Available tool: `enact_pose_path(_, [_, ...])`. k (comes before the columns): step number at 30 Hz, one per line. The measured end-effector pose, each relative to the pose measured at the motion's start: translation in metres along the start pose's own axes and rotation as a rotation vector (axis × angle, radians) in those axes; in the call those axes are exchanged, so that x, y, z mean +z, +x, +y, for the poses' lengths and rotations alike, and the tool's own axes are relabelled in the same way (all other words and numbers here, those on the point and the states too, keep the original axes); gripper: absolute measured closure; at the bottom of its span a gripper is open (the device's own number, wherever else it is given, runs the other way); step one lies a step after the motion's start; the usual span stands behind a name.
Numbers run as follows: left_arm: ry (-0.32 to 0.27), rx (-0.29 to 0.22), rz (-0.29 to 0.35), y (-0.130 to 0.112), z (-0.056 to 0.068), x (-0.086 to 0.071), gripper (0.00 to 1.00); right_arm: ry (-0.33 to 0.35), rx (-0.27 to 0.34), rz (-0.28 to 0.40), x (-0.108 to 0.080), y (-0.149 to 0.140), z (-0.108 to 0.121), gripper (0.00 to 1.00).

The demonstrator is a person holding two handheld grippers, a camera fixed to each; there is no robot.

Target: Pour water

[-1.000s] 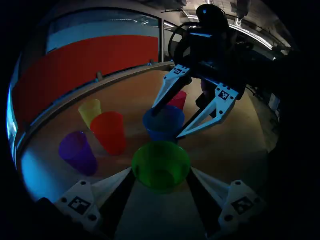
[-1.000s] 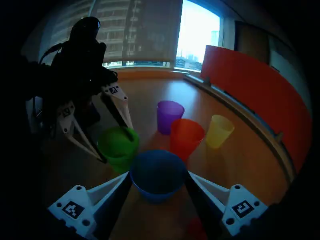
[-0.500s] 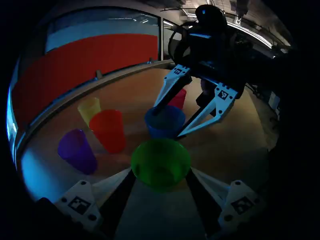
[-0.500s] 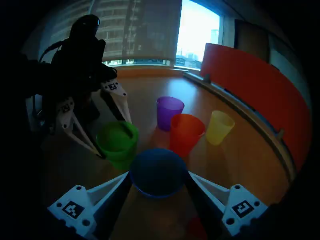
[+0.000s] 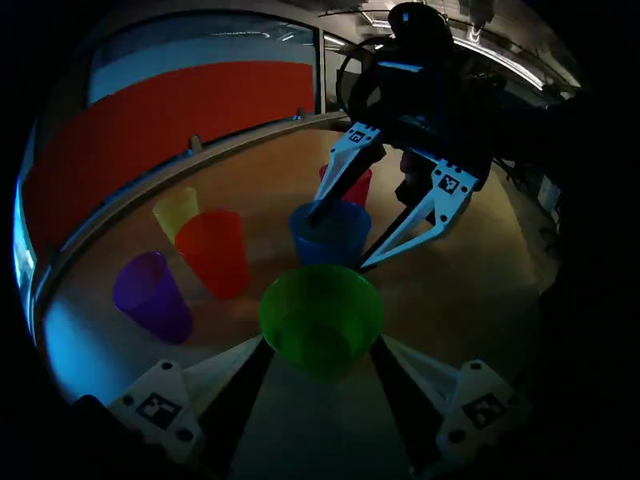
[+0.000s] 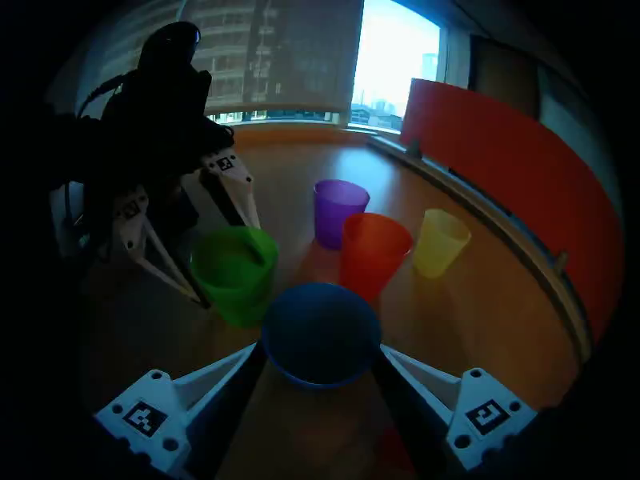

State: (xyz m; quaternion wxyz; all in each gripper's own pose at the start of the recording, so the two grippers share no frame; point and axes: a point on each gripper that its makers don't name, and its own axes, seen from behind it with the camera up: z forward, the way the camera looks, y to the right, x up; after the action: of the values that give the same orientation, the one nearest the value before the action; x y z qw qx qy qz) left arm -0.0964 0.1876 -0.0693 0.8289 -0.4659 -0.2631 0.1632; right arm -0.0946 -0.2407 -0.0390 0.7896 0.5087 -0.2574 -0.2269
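**Two grippers, one cup each, facing across the worktop**

Left gripper view: the left gripper (image 5: 320, 352) at bottom centre is closed narrow on the green cup (image 5: 321, 316), one finger on each side of its wall. Straight behind it, mid-frame, the right gripper (image 5: 338, 240) reaches down from a dark held rig and clamps the blue cup (image 5: 330, 234). The two cups are just beside each other, rims apart.

This view counts six cups:
- green
- blue
- orange-red cup (image 5: 212, 252), left of centre
- purple cup (image 5: 150, 296), lower left
- yellow cup (image 5: 176, 210), behind the orange-red one
- small red cup (image 5: 358, 186), behind the blue one and partly hidden by a finger

Ceiling light strips run along the upper right.

Right gripper view: the right gripper (image 6: 320, 352) holds the blue cup (image 6: 320, 332) at bottom centre. The left gripper (image 6: 228, 266) holds the green cup (image 6: 234, 272) at left.

This view counts five cups, adding purple (image 6: 339, 210), orange-red (image 6: 372, 254) and yellow (image 6: 440, 240) in a loose row at centre right. A bright window (image 6: 396, 64) with tower blocks sits at the top.

Both views show the wooden worktop (image 5: 456, 288) and the red wall panel (image 5: 160, 112). It is too dim to tell the water level in any cup, or whether the held cups are lifted.
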Motion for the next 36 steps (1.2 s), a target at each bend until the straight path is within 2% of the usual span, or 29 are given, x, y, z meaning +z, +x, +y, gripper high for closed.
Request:
enact_pose_path(15, [0.009,0.015,-0.008,0.001,0.0,-0.008,0.15,-0.011,-0.005,-0.004,-0.008,-0.004,0.0,0.03])
enact_pose_path(36, [0.059,0.036,-0.037,-0.007,-0.003,-0.031,0.14,-0.036,-0.007,-0.006,-0.038,-0.017,-0.01,0.03])
